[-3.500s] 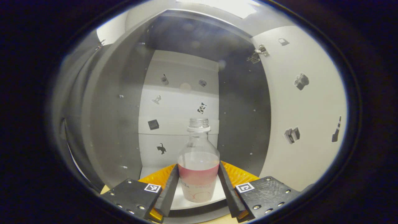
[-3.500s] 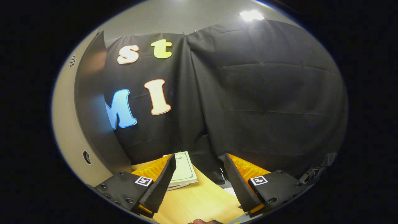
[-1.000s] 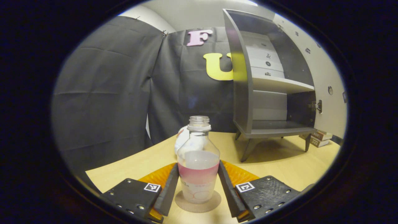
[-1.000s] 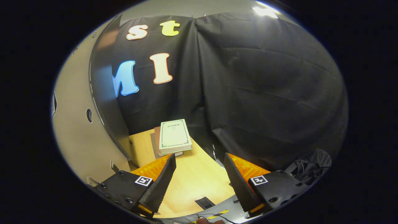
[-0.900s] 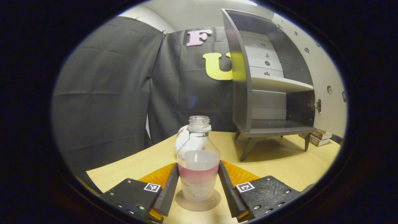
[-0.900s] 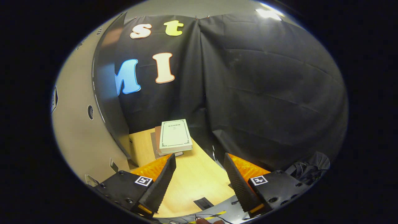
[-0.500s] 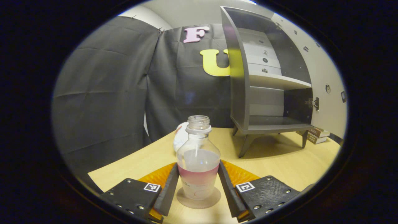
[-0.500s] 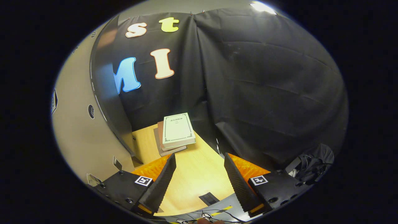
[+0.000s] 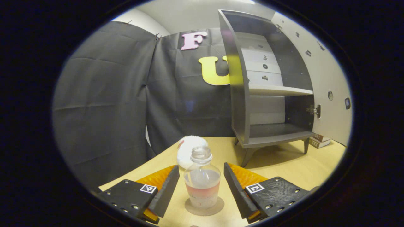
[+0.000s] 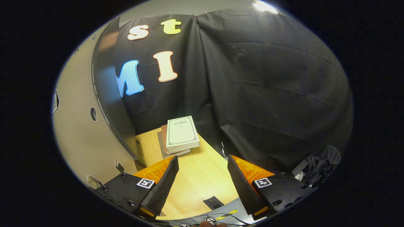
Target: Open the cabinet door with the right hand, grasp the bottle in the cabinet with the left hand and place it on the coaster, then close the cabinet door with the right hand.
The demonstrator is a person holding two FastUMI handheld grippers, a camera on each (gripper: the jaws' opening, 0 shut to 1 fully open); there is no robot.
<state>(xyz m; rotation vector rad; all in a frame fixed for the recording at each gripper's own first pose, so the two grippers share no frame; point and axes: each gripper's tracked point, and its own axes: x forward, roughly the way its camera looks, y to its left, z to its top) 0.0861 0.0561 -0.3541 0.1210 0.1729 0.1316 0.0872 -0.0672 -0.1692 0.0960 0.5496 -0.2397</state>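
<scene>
One bottle point(image 9: 202, 182). One coaster point(image 9: 204, 209). One cabinet point(image 9: 265, 91), one open door point(image 9: 328, 94). One white ball point(image 9: 189, 150). Two grippers point(image 9: 201, 186) point(image 10: 203, 176). Three stacked books point(image 10: 180, 136). One table point(image 9: 290, 164).

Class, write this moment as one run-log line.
bottle: upright on coaster | left gripper: open | right gripper: open | cabinet door: open

Black cloth point(image 9: 104, 94) hangs as the booth wall on all sides, pale plain wall point(image 9: 189, 15) above it. Light wood tabletop point(image 9: 284, 164) below. Ceiling light point(image 10: 263, 6) glares top right in the right gripper view. Stack of books point(image 10: 180, 135) lies on the tabletop by the cloth.
</scene>
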